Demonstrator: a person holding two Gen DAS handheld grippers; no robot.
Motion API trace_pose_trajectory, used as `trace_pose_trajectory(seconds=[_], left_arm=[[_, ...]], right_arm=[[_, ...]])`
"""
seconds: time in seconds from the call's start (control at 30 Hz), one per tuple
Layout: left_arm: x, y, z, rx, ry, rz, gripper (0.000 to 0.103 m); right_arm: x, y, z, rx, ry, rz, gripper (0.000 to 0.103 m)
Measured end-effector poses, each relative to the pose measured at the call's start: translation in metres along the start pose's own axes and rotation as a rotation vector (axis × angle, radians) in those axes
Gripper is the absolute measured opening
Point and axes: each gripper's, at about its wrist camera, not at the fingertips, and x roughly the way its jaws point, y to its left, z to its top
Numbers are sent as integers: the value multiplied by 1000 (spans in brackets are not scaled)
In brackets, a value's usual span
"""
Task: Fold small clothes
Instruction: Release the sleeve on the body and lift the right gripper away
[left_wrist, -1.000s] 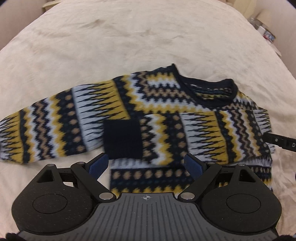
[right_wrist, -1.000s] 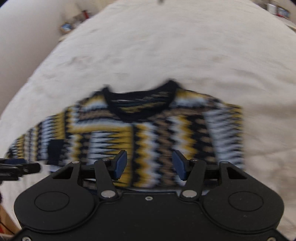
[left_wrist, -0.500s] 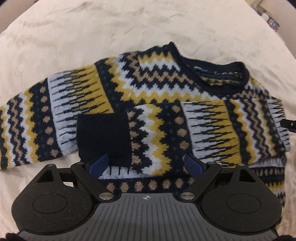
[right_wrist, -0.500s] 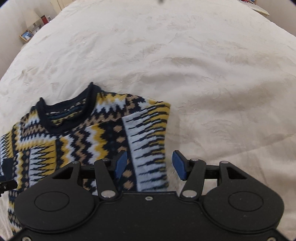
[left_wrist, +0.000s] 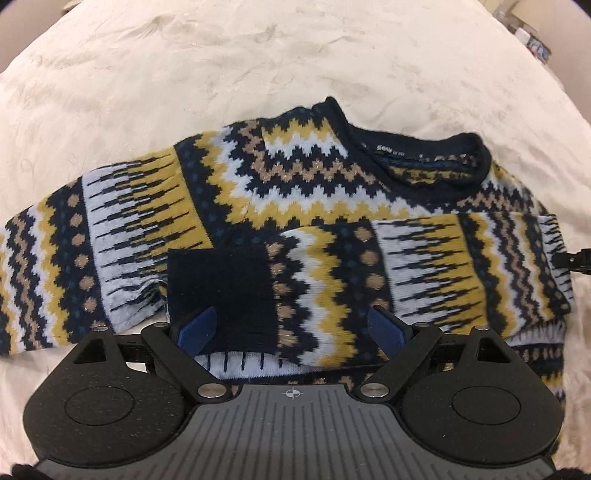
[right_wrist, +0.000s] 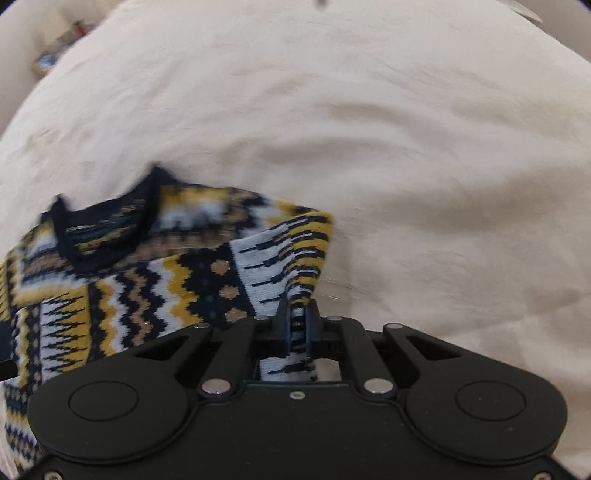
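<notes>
A small knitted sweater (left_wrist: 314, 206) in navy, yellow, white and tan lies flat on a cream bedspread (left_wrist: 184, 74). One sleeve is folded across the chest, its dark cuff (left_wrist: 221, 288) near the middle; the other sleeve stretches left. My left gripper (left_wrist: 291, 328) is open just above the cuff and lower body. In the right wrist view my right gripper (right_wrist: 297, 325) is shut on the sweater's folded side edge (right_wrist: 295, 258), which is lifted slightly. The right gripper's tip shows at the right edge of the left wrist view (left_wrist: 576, 258).
The cream bedspread (right_wrist: 406, 147) spreads all around the sweater. Small items stand on a shelf at the far left of the right wrist view (right_wrist: 55, 55) and at the far right corner of the left wrist view (left_wrist: 532, 40).
My right gripper has closed on the sweater's right side edge and pulled it up a little. My left gripper has moved in closer over the dark cuff, still open.
</notes>
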Motion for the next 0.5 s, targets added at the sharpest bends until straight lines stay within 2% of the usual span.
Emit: trace_pose_trajectory(seconds=[0.1, 0.2, 0.27, 0.33, 0.4, 0.47, 0.5], left_arm=[[15, 1, -2, 7, 32, 32, 90], [29, 2, -4, 28, 51, 47, 96], [33, 1, -4, 41, 52, 49, 99], [37, -1, -3, 47, 57, 49, 103], [40, -2, -1, 49, 59, 56, 103], [41, -2, 0, 44, 56, 62, 103], [41, -3, 0, 44, 53, 66, 103]], right_arm=[[10, -9, -1, 34, 17, 29, 15], [3, -6, -3, 10, -24, 30, 34], [-6, -4, -7, -8, -60, 15, 55], [-17, -2, -11, -31, -90, 15, 63], [-24, 3, -18, -67, -102, 9, 64], [-25, 7, -22, -107, -88, -7, 74], [-23, 9, -26, -118, -71, -18, 74]])
